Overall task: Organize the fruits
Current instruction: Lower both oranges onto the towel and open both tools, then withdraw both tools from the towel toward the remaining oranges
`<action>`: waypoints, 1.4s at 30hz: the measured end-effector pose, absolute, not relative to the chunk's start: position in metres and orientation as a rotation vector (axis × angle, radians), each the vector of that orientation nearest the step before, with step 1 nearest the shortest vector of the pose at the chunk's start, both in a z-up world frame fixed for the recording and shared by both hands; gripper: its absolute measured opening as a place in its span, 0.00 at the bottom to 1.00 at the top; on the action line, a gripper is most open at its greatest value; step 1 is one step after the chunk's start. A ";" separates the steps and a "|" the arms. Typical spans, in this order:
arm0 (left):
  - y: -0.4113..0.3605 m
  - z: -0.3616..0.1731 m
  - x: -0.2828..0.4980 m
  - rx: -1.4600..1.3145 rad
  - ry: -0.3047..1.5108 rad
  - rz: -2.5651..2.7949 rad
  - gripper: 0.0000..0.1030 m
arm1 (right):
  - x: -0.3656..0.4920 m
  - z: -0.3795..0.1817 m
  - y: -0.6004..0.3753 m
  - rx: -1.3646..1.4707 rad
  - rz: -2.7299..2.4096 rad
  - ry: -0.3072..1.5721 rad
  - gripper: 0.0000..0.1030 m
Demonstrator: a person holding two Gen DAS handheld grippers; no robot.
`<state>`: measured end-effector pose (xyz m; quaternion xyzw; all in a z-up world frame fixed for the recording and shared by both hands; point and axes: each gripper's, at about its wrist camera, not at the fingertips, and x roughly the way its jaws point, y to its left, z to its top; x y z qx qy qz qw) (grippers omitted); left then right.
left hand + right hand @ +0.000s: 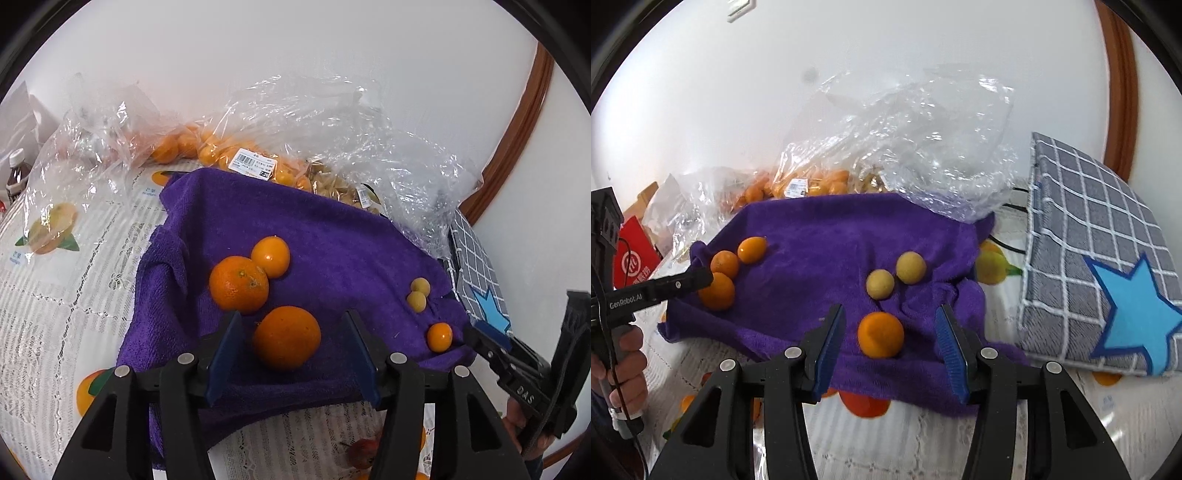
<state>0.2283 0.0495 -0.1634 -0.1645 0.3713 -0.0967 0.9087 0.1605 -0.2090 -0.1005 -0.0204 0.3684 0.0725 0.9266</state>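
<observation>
A purple towel (332, 236) lies on the table with loose fruit on it. My left gripper (291, 319) stands open around a large orange (286, 338), with a gap on each side. Behind it lie a second orange (239, 282) and a smaller one (270, 256). My right gripper (890, 312) is open around a small orange (881, 334) near the towel's (820, 229) front edge, its pads clear of the fruit. Two yellow fruits (911, 267) (881, 283) sit just beyond it. One finger of the left gripper (698, 277) shows at the left, beside the three oranges.
Clear plastic bags (332, 122) holding several small oranges (221, 155) are heaped at the back against the white wall. A grey checked cloth bag with a blue star (1089, 236) stands at the right. A bottle (16, 173) and a red box (633, 254) are at the left.
</observation>
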 end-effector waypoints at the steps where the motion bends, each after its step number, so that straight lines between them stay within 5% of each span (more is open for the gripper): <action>1: 0.050 -0.164 0.228 -0.346 0.766 -0.200 0.53 | 0.157 -0.100 -0.209 -0.048 0.140 0.751 0.49; 18: 0.072 -0.153 0.152 -0.397 0.546 -0.200 0.54 | 0.095 -0.076 -0.219 -0.019 0.042 0.746 0.49; 42: 0.098 -0.180 0.108 -0.408 0.700 -0.092 0.51 | 0.044 -0.108 -0.165 -0.040 0.209 0.859 0.40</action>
